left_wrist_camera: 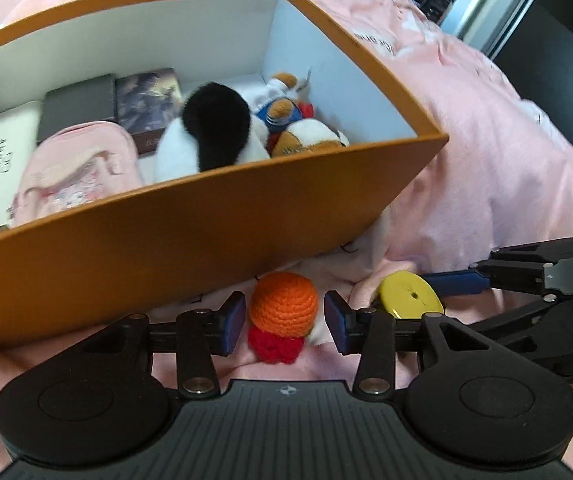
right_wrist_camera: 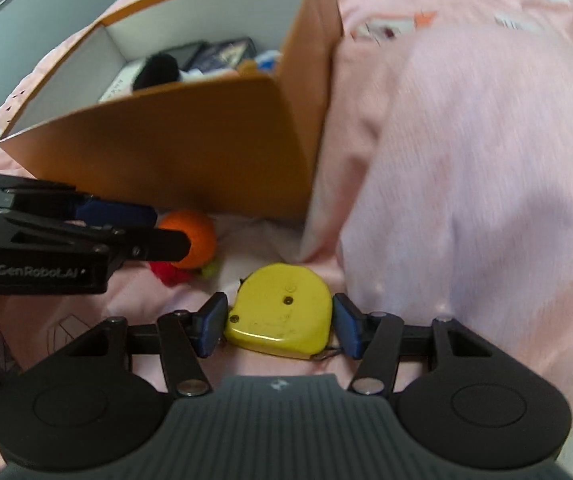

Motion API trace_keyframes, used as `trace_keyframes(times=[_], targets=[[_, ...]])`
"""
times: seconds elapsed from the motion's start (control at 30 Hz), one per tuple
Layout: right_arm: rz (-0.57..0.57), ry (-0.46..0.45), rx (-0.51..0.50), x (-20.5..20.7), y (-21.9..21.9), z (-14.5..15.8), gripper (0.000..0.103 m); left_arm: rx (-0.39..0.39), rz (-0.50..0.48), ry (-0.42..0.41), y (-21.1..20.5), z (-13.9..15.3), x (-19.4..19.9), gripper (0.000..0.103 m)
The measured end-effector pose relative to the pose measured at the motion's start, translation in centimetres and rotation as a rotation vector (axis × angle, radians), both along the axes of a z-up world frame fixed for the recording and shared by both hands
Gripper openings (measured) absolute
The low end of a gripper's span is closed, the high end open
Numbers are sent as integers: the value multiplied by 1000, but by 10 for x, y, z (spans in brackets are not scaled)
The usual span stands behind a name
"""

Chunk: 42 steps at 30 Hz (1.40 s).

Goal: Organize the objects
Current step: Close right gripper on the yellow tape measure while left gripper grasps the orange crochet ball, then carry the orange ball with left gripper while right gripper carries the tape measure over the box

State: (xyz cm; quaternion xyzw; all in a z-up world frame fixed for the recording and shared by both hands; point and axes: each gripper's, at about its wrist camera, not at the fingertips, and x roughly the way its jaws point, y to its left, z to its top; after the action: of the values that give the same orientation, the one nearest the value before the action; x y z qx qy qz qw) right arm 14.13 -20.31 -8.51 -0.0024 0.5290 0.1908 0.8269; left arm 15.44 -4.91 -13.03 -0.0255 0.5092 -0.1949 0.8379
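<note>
An orange box with white inner walls stands on the pink bedding and holds plush toys, a pink pouch and small flat boxes. It also shows in the right wrist view. An orange and red crocheted toy lies in front of the box. My left gripper is open with its fingers on either side of the toy, small gaps showing. A yellow tape measure lies to the toy's right. My right gripper is open around it, pads close to its sides.
Pink bedding rises in a thick fold to the right of the box and tape measure. A black and white plush fills the middle of the box. Dark furniture stands beyond the bed.
</note>
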Motion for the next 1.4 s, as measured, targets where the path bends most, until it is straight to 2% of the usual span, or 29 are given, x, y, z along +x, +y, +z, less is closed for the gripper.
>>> trace_keyframes(times=[0.1,0.27,0.33,0.37,0.5,0.63,0.83,0.97,1.07,1.17,1.27,1.4], targets=[[-17,27,28,2,-5,-4,58,41,-13,5,-8,-8,2,51],[-12,32,24,2,-1,-9,59,43,-23,11,-15,-21,5,53],[-10,34,17,3,0,-11,59,36,-31,13,-17,-24,5,46],[-9,35,15,3,1,-11,59,34,-34,11,-17,-24,4,46],[-12,33,16,2,4,-7,59,40,-44,-12,-18,-19,-1,45],[-7,5,5,1,8,2,58,21,-51,-49,-10,0,-16,45],[24,-110,6,-16,14,46,58,-46,-53,-145,7,49,-42,45],[104,-209,6,-25,19,86,58,-119,-25,-169,25,89,-47,45],[184,-302,-22,-15,26,119,58,-119,19,-192,30,114,-41,45],[268,-382,-57,1,37,144,58,-114,52,-214,35,132,-9,45],[356,-436,-117,28,59,156,58,-85,75,-222,43,141,10,45],[449,-448,-201,71,81,148,57,-89,117,-139,51,130,59,45]])
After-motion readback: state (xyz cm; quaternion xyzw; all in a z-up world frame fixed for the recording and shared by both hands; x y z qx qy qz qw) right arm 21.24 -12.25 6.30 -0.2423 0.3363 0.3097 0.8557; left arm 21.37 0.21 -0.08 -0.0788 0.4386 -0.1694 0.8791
